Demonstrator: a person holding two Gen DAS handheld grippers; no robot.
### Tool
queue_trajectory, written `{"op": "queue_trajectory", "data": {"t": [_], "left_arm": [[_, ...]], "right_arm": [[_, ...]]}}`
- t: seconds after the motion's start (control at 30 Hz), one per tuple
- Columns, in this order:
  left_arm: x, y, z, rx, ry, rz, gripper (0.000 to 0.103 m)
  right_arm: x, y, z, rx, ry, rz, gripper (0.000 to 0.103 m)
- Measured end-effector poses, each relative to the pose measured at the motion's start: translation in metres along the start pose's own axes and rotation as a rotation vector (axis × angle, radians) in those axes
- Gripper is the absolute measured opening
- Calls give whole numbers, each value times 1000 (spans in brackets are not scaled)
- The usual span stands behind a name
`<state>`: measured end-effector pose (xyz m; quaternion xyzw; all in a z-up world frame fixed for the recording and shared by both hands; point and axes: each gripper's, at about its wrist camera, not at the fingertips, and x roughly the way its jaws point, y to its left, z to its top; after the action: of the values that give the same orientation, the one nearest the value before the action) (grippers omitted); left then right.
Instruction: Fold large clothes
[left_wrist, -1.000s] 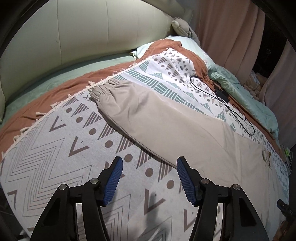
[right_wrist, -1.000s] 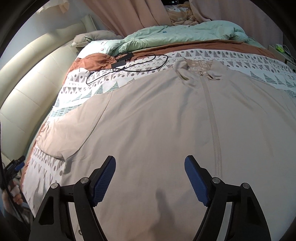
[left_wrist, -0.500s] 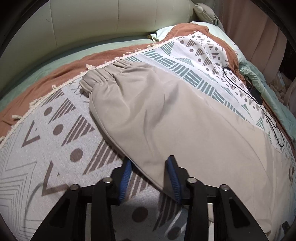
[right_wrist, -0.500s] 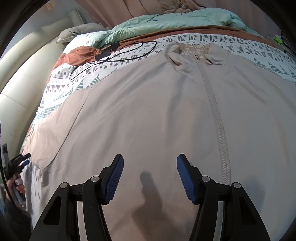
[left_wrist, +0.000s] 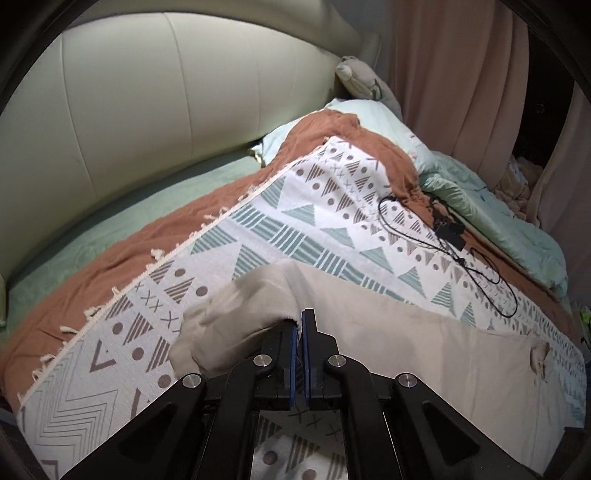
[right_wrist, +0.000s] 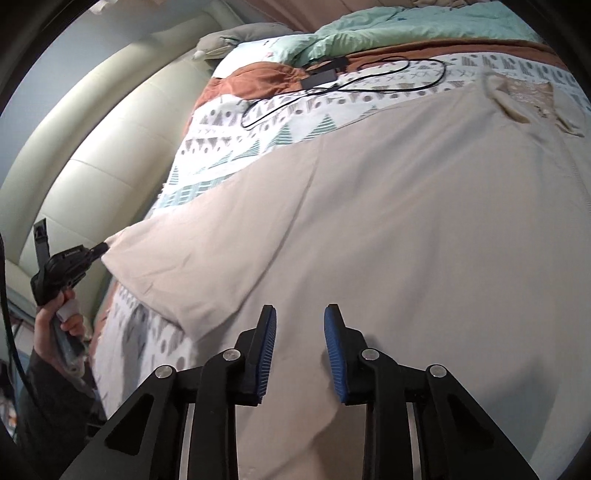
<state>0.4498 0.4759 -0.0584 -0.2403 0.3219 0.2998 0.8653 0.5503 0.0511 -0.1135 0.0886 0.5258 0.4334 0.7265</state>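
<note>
Two grippers are working the garment at once: the left gripper (left_wrist: 299, 325) is pinching the jacket's sleeve (left_wrist: 236, 317) between its closed blue pads, lifting the cuff end clear of the bedspread, while the right gripper (right_wrist: 300, 332) is hovering with its jaws parted over the lower body of the beige jacket (right_wrist: 406, 221), gripping nothing. The jacket is lying front up and spread flat across the bed, collar (right_wrist: 517, 99) toward the far side and zipper running down its middle. The step in hand looks like the first sleeve fold; next, the sleeve probably needs carrying inward across the chest and laying flat, with the free gripper perhaps pinning the body so it does not drag. Beneath it a patterned blanket (left_wrist: 110, 387) with a fringed edge is covering a rust-brown throw (left_wrist: 129, 251) and green sheet. A black cable (left_wrist: 454, 240) with its adapter is lying near the shoulder, a padded headboard (left_wrist: 147, 110) is curving behind, and pink curtains (left_wrist: 461, 74) are hanging beyond a rumpled green duvet (left_wrist: 498, 225).
</note>
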Motion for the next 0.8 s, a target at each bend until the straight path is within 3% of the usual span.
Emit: {"op": "queue_trajectory", "data": {"t": [0.17,0.2,0.37,0.5,0.6,0.77,0.8], "left_arm": [[-44,-44,16,67,-32,-48,2],[-52,-52,17,84,-36,-55,2],[-86,-97,15,164,-48,-106,2],[-108,-129,4,232,-49,-124,2],[-121,-148,-1,253,-54,-139,2],[-137,-180,-14,276,-48,-172,2],[-140,-187,-17,283,-48,-184,2]], "right_arm": [[37,26,-12,-12,88,121,20],[46,28,-14,-4,108,140,14],[85,25,-27,70,197,248,12],[103,15,-30,121,197,289,0],[97,14,-30,131,215,288,0],[61,2,-24,146,200,197,17],[52,-2,-21,150,187,179,29]]}}
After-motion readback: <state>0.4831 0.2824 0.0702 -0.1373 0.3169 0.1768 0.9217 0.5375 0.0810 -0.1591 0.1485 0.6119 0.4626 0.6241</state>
